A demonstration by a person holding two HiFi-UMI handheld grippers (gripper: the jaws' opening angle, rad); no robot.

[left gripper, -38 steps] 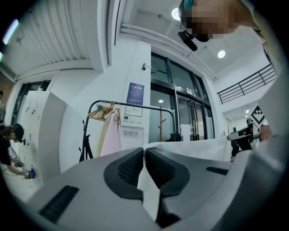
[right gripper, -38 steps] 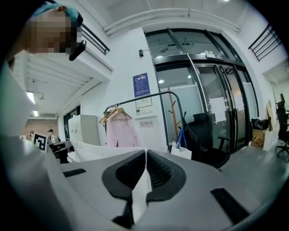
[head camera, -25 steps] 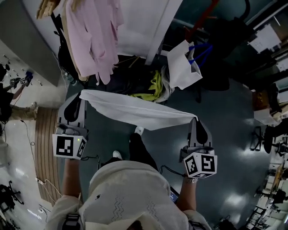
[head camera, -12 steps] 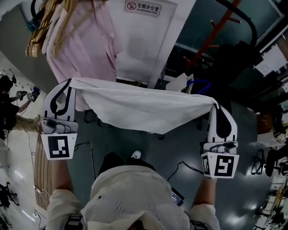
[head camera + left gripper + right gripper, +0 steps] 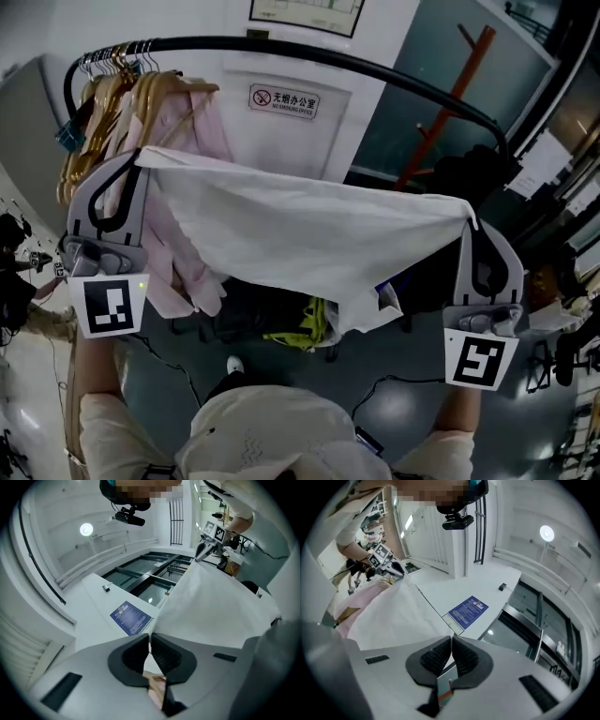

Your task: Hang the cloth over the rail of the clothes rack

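Observation:
A white cloth (image 5: 300,234) hangs stretched between my two grippers, its lower edge sagging. My left gripper (image 5: 141,156) is shut on the cloth's left corner, and my right gripper (image 5: 469,214) is shut on its right corner. The black rail (image 5: 309,58) of the clothes rack curves across above and beyond the cloth, apart from it. In the left gripper view the cloth (image 5: 215,606) runs from the closed left gripper (image 5: 150,641) away to the right gripper (image 5: 206,551). In the right gripper view the cloth (image 5: 398,616) leaves the closed right gripper (image 5: 451,644) toward the left gripper (image 5: 388,565).
Pink shirts (image 5: 183,197) on wooden hangers (image 5: 122,89) fill the rail's left end, just behind my left gripper. A white wall with a sign (image 5: 283,99) stands behind the rack. An orange coat stand (image 5: 441,112) is at the right. Yellow-green fabric (image 5: 302,330) lies on the floor.
Both grippers have risen with the cloth stretched between them, from low over the floor to just under the rail. The rail and hangers have come into view.

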